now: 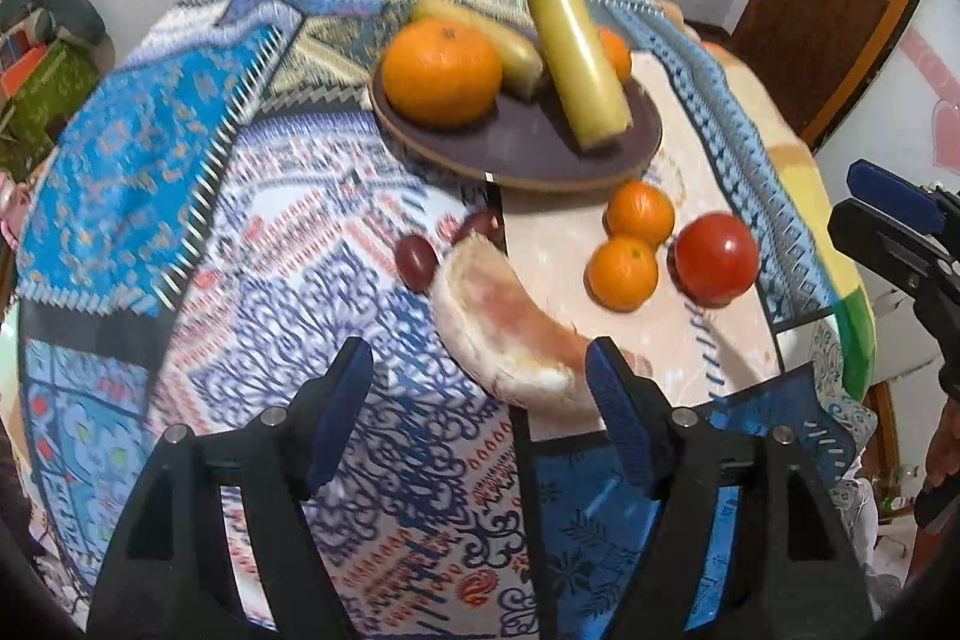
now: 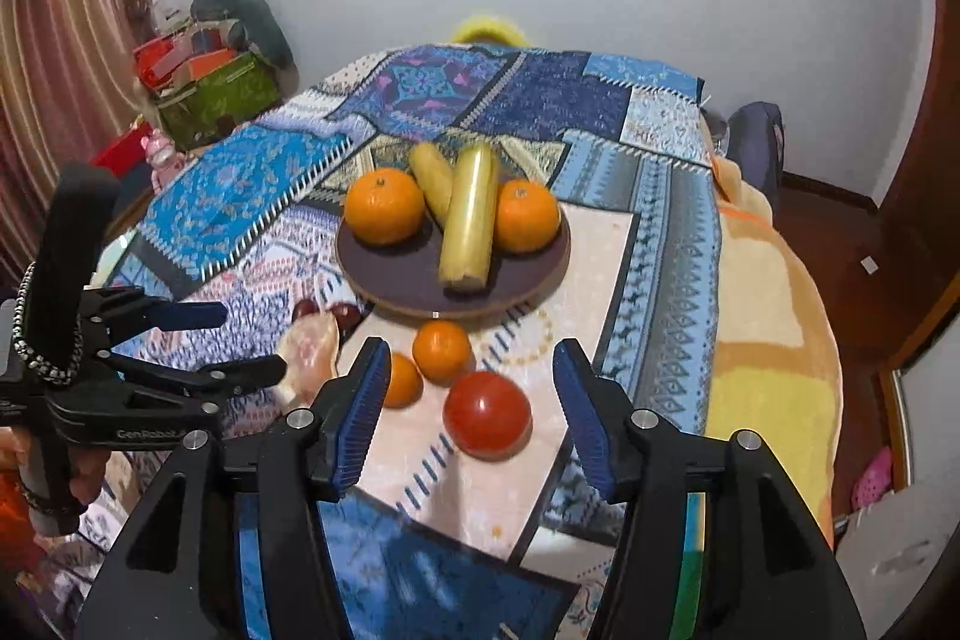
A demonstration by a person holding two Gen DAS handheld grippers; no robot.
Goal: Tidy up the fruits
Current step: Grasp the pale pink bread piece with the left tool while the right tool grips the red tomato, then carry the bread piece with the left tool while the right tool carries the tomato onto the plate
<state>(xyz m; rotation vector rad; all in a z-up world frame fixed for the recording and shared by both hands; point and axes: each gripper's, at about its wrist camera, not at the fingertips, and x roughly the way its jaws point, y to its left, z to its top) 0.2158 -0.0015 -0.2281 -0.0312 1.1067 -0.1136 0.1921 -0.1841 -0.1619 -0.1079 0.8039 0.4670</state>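
Both grippers spread, empty. Left gripper [image 1: 480, 370] near pomelo wedge [image 1: 510, 322]: straddle it, squeeze gently, carry to plate [image 1: 528, 154].

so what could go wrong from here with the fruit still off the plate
1. The plate is crowded: two oranges, a long yellow-green stalk and another yellow piece leave little room, so additions may roll off.
2. The tomato is round and smooth; the open right gripper could nudge it away.
3. The pomelo wedge may tear if the left gripper squeezes it.
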